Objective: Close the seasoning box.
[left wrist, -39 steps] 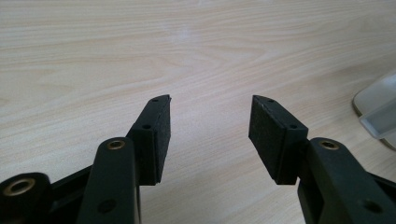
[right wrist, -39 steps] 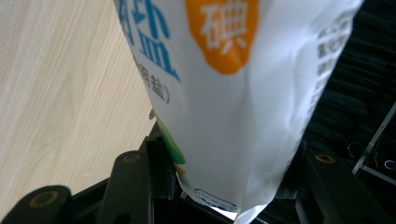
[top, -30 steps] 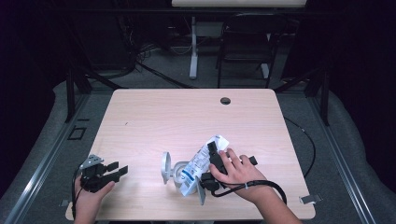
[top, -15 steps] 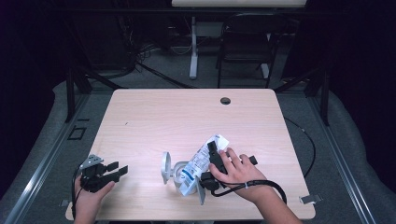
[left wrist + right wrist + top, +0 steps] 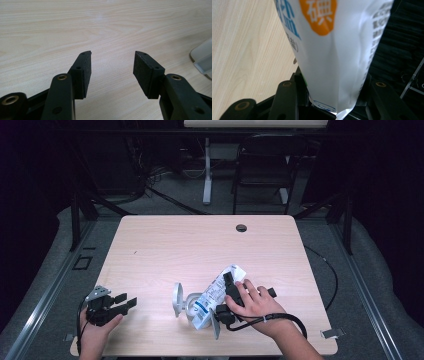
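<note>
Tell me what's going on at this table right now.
A person works at a wooden table with a gripper in each hand. The right gripper is shut on a white printed bag, its jaws having just closed a bit further on it. The bag's lower end tilts into a clear container near the table's front edge. The left gripper rests apart at the front left, open and empty.

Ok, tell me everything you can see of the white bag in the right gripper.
The white bag is a soft, glossy plastic pouch with blue print and an orange badge bearing a white character. It is creased and pinched narrow at the end where the right gripper clamps it between both jaws, which have just been closing. In the high view it lies slanted near the table's front edge, its lower end at a clear container lying there; whether it is open I cannot tell.
</note>
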`<state>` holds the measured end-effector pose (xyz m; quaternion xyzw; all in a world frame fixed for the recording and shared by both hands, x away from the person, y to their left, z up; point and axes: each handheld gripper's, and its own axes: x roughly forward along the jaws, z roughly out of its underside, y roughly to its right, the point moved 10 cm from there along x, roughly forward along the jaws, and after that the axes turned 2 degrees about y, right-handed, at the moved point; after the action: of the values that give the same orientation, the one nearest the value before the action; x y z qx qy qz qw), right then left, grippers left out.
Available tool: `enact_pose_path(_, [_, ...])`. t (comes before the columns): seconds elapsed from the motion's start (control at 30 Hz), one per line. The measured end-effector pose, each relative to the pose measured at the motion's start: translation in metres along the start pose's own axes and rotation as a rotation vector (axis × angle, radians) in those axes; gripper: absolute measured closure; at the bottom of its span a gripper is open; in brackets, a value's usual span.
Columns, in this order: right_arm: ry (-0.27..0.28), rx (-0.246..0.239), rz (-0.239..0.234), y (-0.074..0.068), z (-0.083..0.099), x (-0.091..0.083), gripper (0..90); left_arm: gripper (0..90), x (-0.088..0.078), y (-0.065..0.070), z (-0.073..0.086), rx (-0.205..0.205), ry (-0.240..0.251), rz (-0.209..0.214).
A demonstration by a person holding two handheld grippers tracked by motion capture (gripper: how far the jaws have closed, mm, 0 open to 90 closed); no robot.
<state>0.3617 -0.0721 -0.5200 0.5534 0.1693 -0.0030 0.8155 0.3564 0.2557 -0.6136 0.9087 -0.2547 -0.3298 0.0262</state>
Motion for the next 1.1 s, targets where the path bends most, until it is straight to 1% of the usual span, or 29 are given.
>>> enact_pose_path(0.17, [0.001, 0.015, -0.007, -0.002, 0.001, 0.0, 58.7, 49.0, 0.0, 0.0, 0.0, 0.001, -0.001, 0.0])
enact_pose_path(0.2, [0.002, 0.025, -0.012, -0.003, 0.001, 0.0, 59.0, 49.0, 0.0, 0.0, 0.0, 0.001, -0.001, 0.0])
enact_pose_path(0.47, [0.004, 0.042, -0.014, -0.004, 0.001, -0.001, 59.9, 49.0, 0.0, 0.0, 0.0, 0.001, 0.001, -0.001])
enact_pose_path(0.57, [0.004, 0.07, -0.025, -0.005, 0.002, -0.001, 60.4, 49.0, 0.0, 0.0, 0.0, 0.002, 0.001, -0.001])
enact_pose_path(0.6, [-0.003, 0.071, -0.03, -0.005, 0.002, -0.002, 60.7, 49.0, 0.0, 0.0, 0.0, 0.002, 0.001, -0.001])
enact_pose_path(0.67, [0.008, 0.09, -0.037, -0.007, 0.002, -0.001, 61.2, 49.0, 0.0, 0.0, 0.0, 0.002, -0.003, -0.001])
enact_pose_path(0.8, [0.005, 0.104, -0.044, -0.008, 0.002, -0.002, 61.6, 49.0, 0.0, 0.0, 0.0, 0.001, -0.003, -0.001])
enact_pose_path(0.9, [0.012, 0.128, -0.052, -0.01, 0.002, -0.002, 61.9, 49.0, 0.0, 0.0, 0.0, 0.002, -0.004, -0.002])
enact_pose_path(0.97, [0.007, 0.137, -0.054, -0.011, 0.003, -0.002, 62.0, 49.0, 0.001, 0.0, 0.0, 0.001, 0.0, -0.003])
enact_pose_path(1.1, [0.015, 0.174, -0.066, -0.014, 0.003, -0.002, 62.4, 49.0, 0.001, 0.0, 0.001, 0.001, -0.001, -0.003])
